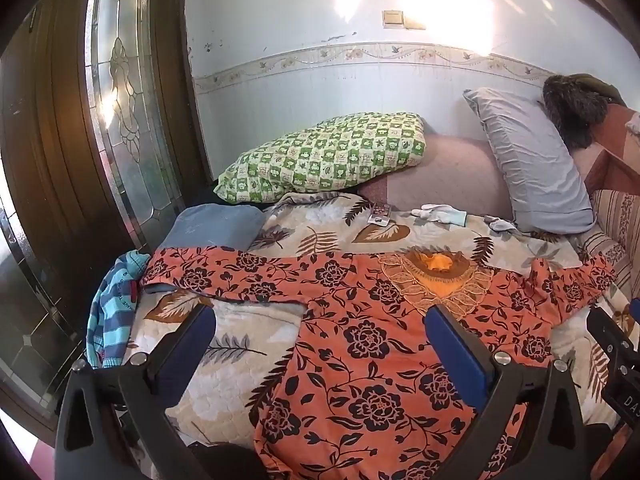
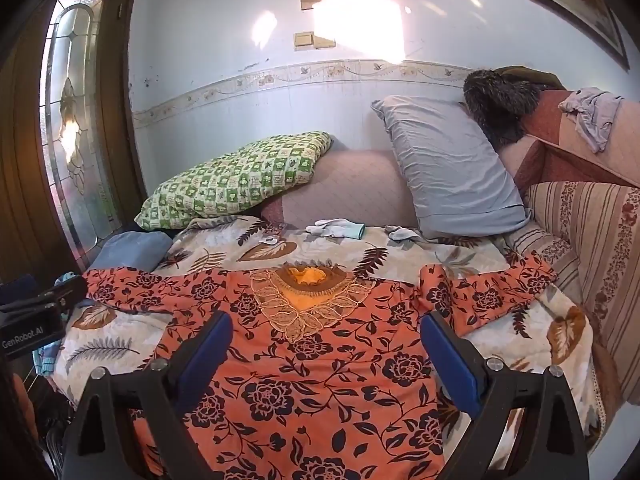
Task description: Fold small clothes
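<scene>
**A:** Left wrist view first. The orange top with the dark flower print and embroidered neckline [image 1: 360, 360] is spread flat on the leaf-patterned quilt [image 1: 248, 344], both sleeves out toward the side edges of the bed. My guess is it's laid out like that so the sleeves can be folded in first. The left gripper [image 1: 320, 340] hangs over the top's left side, jaws released wide, nothing between them.

**B:** What's that heap by the quilt's left edge?

**A:** A crumpled blue striped knit garment [image 1: 114, 312], with a folded pale blue cloth [image 1: 216, 224] just behind it. Probably the waiting pile. You also catch a bit of the right gripper's black body at the right edge of this view.

**B:** And the right wrist view?

**A:** Same top [image 2: 320, 380], seen more head-on, neckline toward the far edge of the quilt. The right gripper [image 2: 326, 340] sits over the middle of the body, jaws also spread apart and empty. This view shows the whole right sleeve [image 2: 492, 292] running to the quilt's right edge, plus a grey rag on the headboard [image 2: 592, 120]. The striped garment is mostly hidden here, though.

**B:** So folding hasn't started?

**A:** Looks that way to me.
</scene>
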Demonstrator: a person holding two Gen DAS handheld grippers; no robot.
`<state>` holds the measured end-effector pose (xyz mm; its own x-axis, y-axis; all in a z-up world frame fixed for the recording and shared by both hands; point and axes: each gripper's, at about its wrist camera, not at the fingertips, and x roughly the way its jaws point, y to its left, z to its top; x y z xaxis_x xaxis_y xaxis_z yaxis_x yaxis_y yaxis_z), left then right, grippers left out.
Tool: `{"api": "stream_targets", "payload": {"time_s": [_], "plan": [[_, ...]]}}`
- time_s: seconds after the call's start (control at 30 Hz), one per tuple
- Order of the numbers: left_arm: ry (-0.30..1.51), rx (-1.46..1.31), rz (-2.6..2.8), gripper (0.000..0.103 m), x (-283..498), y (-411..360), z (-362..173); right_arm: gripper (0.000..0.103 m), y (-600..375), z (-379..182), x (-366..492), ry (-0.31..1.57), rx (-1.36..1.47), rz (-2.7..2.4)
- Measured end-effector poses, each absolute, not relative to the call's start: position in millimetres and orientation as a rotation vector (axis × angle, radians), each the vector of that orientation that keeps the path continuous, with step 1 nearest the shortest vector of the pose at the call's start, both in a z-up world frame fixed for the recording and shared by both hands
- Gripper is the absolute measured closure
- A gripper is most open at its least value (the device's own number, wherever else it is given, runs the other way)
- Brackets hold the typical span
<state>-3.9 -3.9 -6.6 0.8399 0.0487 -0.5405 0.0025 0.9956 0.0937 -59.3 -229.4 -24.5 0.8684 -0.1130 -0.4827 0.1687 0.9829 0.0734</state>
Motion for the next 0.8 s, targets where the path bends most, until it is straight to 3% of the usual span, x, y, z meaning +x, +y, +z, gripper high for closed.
{"api": "stream_targets", "payload": {"time_s": [0.8], "plan": [[0.582, 0.089, 0.026, 0.000, -5.5, -3.3, -9.8, 0.007, -234.8, -27.3, -56.7, 0.510, 0.130, -0.152]]}}
